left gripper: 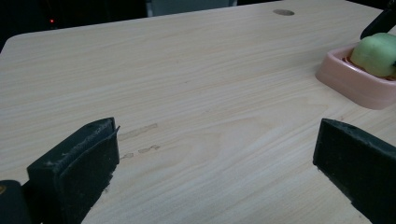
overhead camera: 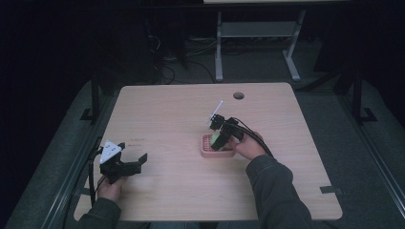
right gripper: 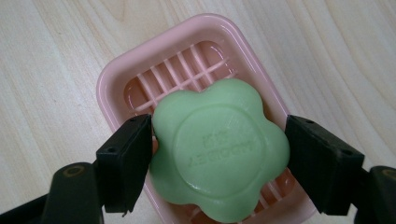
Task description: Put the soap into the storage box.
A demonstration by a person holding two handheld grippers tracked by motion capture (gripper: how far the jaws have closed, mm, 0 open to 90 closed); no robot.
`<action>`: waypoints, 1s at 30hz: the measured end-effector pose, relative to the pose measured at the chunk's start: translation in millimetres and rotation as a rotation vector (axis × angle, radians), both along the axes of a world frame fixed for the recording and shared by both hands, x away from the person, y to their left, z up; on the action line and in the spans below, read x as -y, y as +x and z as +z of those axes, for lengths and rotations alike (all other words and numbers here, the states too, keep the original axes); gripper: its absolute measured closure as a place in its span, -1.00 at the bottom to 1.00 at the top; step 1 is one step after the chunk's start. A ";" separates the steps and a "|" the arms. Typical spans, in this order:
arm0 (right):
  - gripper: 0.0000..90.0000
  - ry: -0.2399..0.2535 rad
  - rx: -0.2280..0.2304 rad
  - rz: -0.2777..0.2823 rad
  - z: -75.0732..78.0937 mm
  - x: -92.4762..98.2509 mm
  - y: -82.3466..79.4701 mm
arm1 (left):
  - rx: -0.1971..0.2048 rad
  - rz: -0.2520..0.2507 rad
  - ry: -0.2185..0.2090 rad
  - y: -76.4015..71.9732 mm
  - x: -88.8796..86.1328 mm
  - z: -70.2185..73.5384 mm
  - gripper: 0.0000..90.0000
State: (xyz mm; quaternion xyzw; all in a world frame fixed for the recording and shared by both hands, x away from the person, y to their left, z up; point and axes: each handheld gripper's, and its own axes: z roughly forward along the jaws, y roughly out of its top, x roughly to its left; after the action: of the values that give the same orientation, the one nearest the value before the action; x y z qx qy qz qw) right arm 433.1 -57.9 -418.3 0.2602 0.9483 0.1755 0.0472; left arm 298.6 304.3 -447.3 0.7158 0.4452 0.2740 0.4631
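A green flower-shaped soap [right gripper: 219, 158] sits tilted in a pink slatted soap dish [right gripper: 112, 88] on the wooden table. My right gripper [right gripper: 219, 142] is shut on the soap, one black pad against each side. In the high view the right gripper [overhead camera: 218, 138] is over the dish [overhead camera: 206, 152] a little right of the table's middle, with the soap [overhead camera: 216, 139] between its jaws. My left gripper [overhead camera: 133, 152] is held open at the front left, nothing between its jaws. The left gripper view shows the left gripper [left gripper: 217, 140] wide apart over bare wood, with the dish [left gripper: 355, 86] and soap [left gripper: 376, 53] at far right.
The table [overhead camera: 167, 109] has a round cable hole [overhead camera: 238, 95] near its far edge. Faint marks [left gripper: 137, 132] show on the wood ahead of the left gripper. Desk legs and cables stand on the dark floor beyond the table.
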 end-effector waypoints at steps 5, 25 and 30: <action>-0.50 0.003 -0.007 -0.003 0.1 1.4 0.1 | -0.005 0.002 0.002 0.5 0.8 -1.1 -1.00; -0.56 0.054 0.015 -0.030 14.8 16.6 -8.0 | -0.009 -0.010 0.005 -1.1 1.5 -1.6 -1.00; -0.56 0.065 0.020 -0.041 18.5 22.6 -9.2 | -0.009 -0.013 0.009 -0.8 1.7 -1.6 -1.00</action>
State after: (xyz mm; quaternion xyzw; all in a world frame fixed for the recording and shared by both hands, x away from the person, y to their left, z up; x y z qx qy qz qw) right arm 423.9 -80.4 -399.8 0.2794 0.9360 0.2076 0.0519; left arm 297.8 302.7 -448.9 0.7220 0.4413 0.2698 0.4596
